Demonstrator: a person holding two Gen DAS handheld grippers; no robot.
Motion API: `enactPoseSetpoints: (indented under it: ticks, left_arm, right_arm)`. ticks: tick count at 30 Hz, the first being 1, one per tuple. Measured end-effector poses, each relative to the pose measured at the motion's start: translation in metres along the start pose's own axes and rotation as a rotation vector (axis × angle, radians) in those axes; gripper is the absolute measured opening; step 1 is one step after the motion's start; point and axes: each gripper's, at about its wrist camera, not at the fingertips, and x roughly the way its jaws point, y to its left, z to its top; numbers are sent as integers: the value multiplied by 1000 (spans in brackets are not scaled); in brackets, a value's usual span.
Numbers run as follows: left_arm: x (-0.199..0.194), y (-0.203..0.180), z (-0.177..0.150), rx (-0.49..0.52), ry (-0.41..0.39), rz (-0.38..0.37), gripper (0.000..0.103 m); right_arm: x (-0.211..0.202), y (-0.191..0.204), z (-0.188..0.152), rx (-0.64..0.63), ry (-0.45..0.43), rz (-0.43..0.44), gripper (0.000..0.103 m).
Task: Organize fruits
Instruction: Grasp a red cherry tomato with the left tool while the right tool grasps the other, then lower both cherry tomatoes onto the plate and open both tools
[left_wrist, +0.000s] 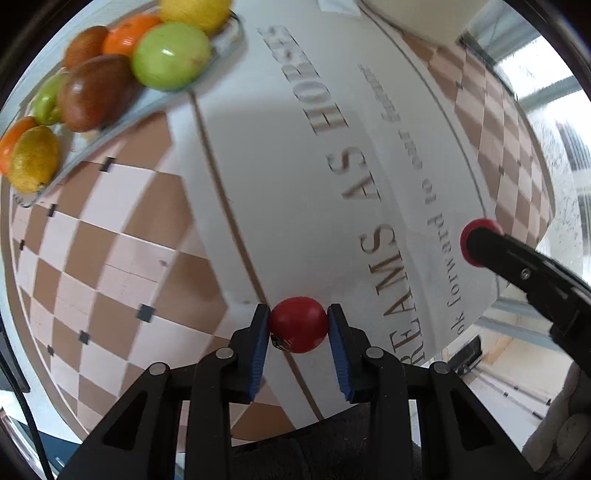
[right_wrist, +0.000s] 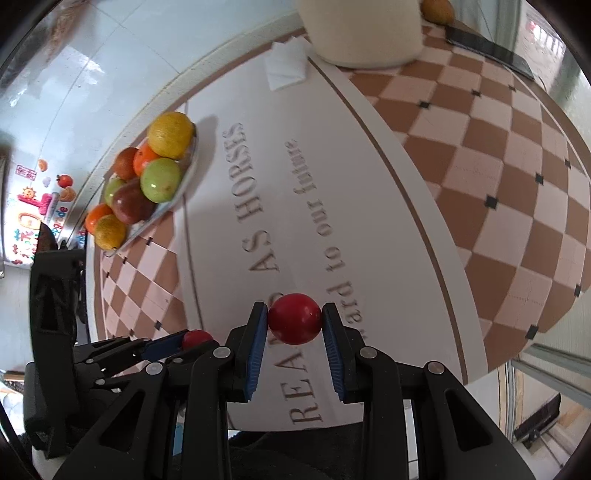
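My left gripper (left_wrist: 298, 325) is shut on a small red fruit (left_wrist: 298, 323), held above the table mat. My right gripper (right_wrist: 294, 324) is shut on another small red fruit (right_wrist: 294, 323). The right gripper also shows at the right of the left wrist view (left_wrist: 480, 247), and the left gripper at the lower left of the right wrist view (right_wrist: 195, 341). A glass plate (left_wrist: 229, 40) at the far left holds lemons, oranges, a green apple (left_wrist: 170, 55), a brown-red fruit (left_wrist: 96, 92) and more; it also shows in the right wrist view (right_wrist: 190, 162).
A white mat printed "DREAMS AS HORSES" (right_wrist: 258, 206) lies over a brown-and-pink checkered tablecloth (right_wrist: 498, 166). A cream cylindrical container (right_wrist: 362, 29) stands at the far side beside a folded white napkin (right_wrist: 286, 68). A dark phone (right_wrist: 487, 51) lies at the far right.
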Motion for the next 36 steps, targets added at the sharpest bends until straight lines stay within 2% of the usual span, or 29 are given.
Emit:
enactPoseSetpoints:
  ticks: [4,9,13,17,21,26,36]
  left_arm:
    - [-34,31,7,-90,-67,-44,29]
    - [-74,99,25,-307,-116,-164,29]
    - [-86,147,43,-456,-139,-217,29]
    - [-88,176,58,-568,-147,-268,29]
    - [-99,202,71,-609,-164,-268,29]
    - [-92,214,95,-625,-138,-255,29]
    - [-74,208,103,-636,-78,-219,29]
  right_arm:
    - [-2,23,11,-39,-9,45,33]
    - [12,64,28,-87,-4,137,33]
    - [32,99,41,-130,3,208,33]
    - [54,135,57,-177,27,253,33]
    - [66,157,70,-218,35,256,33]
    - [91,171,83,-240,64,246,33]
    - [116,185,88,-281,85,227,33]
